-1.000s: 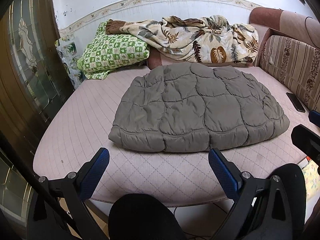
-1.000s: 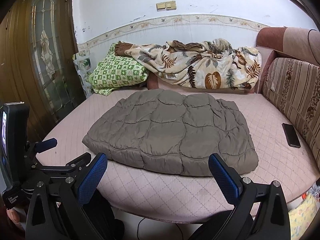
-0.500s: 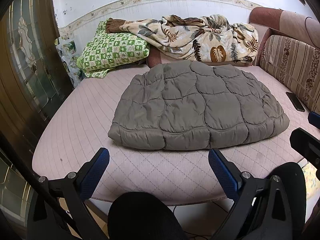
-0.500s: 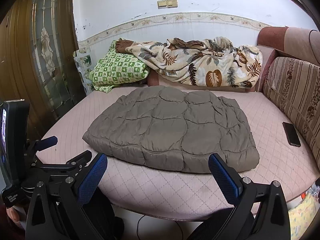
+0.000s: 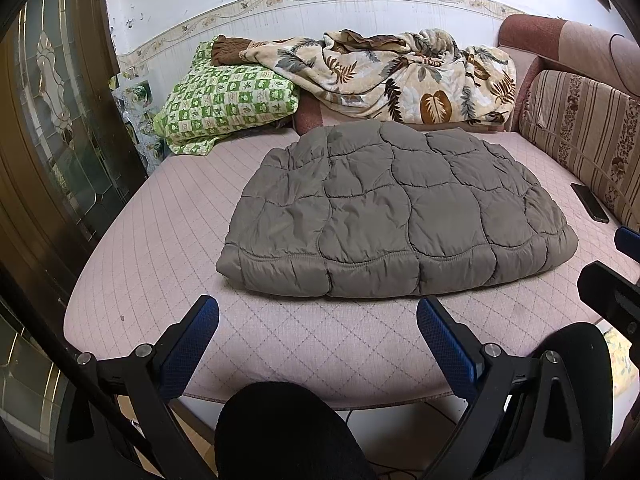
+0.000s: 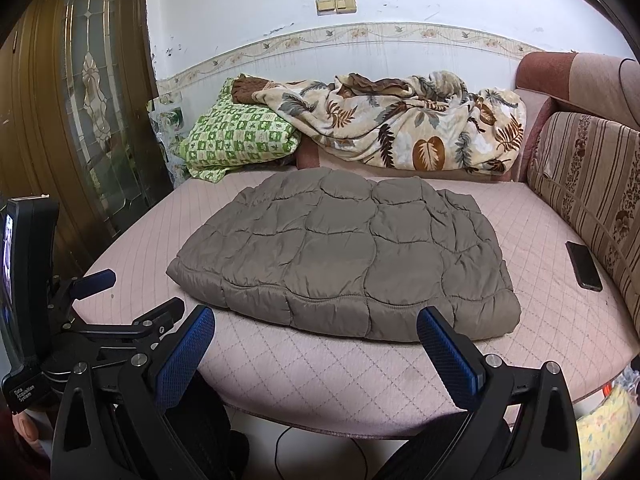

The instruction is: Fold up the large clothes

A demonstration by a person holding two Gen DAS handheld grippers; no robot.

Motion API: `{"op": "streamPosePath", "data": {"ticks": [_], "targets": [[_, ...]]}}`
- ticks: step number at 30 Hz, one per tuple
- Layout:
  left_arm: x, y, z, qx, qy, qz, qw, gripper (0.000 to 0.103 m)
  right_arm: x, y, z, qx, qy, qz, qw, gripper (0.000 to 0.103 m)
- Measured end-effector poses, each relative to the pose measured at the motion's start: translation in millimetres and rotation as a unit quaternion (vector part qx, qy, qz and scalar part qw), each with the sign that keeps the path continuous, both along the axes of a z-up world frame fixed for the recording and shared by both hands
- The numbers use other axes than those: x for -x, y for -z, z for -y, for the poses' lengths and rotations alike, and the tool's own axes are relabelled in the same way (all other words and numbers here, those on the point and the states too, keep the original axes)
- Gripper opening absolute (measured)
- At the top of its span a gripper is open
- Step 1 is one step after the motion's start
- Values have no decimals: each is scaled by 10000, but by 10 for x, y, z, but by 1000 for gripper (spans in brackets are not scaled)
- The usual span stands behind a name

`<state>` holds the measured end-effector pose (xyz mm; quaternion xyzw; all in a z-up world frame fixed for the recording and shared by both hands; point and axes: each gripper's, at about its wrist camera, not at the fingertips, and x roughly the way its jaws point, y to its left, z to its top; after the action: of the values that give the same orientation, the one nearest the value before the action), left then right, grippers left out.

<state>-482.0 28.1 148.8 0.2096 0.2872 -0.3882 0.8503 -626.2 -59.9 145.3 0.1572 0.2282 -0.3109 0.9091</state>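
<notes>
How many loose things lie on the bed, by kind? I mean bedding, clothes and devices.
Clothes: 1, the grey jacket
Bedding: 2, the green pillow and the leaf blanket
Devices: 1, the phone
Total: 4

Only one piece of writing can be read — a small white label on the black device (image 6: 25, 390) at the lower left of the right wrist view, printed "Data Acquisition System" and running tilted along its casing. The lit screen (image 6: 7, 248) above it shows marks too small to make out. No legible text appears in the left wrist view.
</notes>
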Motion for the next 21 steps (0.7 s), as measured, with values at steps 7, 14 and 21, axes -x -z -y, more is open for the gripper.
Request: {"op": "streamPosePath", "data": {"ticks": [7,14,21], "targets": [[0,-5,-4,0,-1,12,10000,99,7,3,2,0,0,3,10000,102],[14,11,-8,2,0,26,10000,99,12,4,5,2,-9,2,10000,102],[13,7,-12,1,3,22,10000,99,7,2,-8,-11,-3,-3,10000,102]]}}
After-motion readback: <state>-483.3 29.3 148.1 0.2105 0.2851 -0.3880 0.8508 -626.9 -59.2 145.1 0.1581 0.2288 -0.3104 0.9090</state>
